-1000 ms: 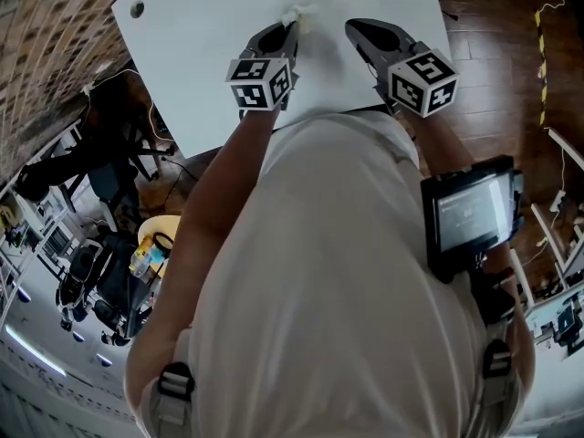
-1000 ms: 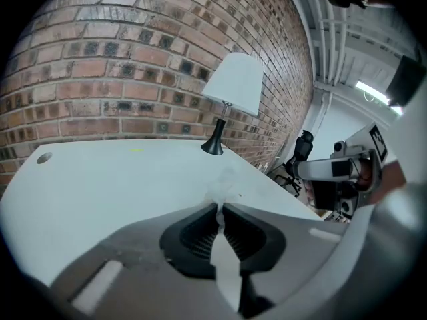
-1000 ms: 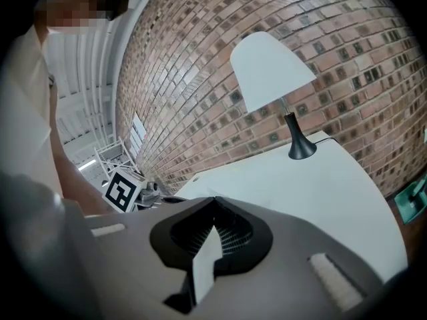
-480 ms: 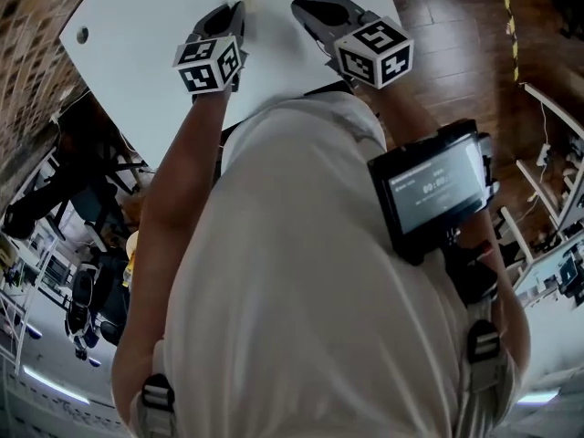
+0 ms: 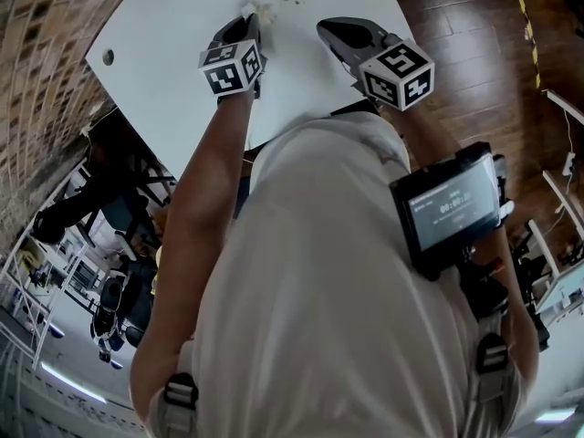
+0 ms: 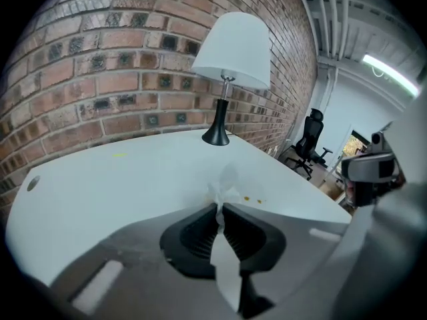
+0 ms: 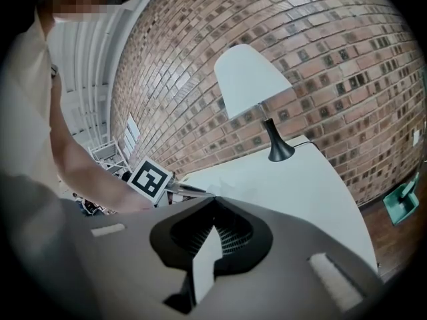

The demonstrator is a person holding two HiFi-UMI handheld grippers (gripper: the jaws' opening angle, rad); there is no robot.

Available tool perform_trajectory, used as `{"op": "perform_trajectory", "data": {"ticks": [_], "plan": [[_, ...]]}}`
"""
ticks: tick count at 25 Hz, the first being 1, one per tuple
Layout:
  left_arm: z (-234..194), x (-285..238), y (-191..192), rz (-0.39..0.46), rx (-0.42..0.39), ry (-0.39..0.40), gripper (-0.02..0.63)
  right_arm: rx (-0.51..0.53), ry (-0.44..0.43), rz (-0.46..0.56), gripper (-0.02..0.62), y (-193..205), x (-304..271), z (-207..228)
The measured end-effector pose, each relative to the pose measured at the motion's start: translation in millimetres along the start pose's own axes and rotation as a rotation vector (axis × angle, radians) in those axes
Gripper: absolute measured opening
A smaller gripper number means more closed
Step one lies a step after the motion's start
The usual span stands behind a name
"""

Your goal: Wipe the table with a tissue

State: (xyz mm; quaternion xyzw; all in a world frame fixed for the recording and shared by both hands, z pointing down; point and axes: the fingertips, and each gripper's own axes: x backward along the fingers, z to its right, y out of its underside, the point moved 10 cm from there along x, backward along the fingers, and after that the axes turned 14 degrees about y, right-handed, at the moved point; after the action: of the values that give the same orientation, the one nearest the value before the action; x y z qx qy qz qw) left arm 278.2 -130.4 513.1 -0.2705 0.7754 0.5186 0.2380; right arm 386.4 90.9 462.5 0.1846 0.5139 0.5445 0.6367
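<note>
On the white table [image 5: 173, 62], well short of the lamp [image 6: 230, 72] at its far corner, the wiping stroke looks under way. The left gripper [image 6: 220, 209] is clamped on the crumpled tissue [image 6: 224, 191], whose tuft seems to rest on the tabletop, while the right gripper [image 7: 213, 200] hangs alongside, jaws closed on nothing. Next, I judge, the tissue must be pressed across the small yellowish specks [image 6: 252, 199] just beside it, also short of the lamp — a second ago more bare table lay between tissue and specks.

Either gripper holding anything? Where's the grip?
Left gripper pinches the tissue mid-length, crumpled end sticking out past the tips. Right gripper is shut on nothing.
</note>
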Motion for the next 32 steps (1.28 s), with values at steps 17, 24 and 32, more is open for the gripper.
{"op": "perform_trajectory", "data": {"ticks": [17,24,32], "plan": [[-4.7,-43.1,-9.5,-0.137,-0.070,-0.035,0.025,-0.060,0.059,0.008,0.006,15.7,11.2,10.9],[-2.7,-47.1,-9.7,-0.157,-0.106,-0.062,0.023,-0.081,0.075,0.012,0.006,21.1,14.2,14.3],[25.7,-59.4,-6.5,-0.200,-0.264,-0.043,0.023,-0.087,0.085,0.016,0.006,20.9,15.2,16.0]]}}
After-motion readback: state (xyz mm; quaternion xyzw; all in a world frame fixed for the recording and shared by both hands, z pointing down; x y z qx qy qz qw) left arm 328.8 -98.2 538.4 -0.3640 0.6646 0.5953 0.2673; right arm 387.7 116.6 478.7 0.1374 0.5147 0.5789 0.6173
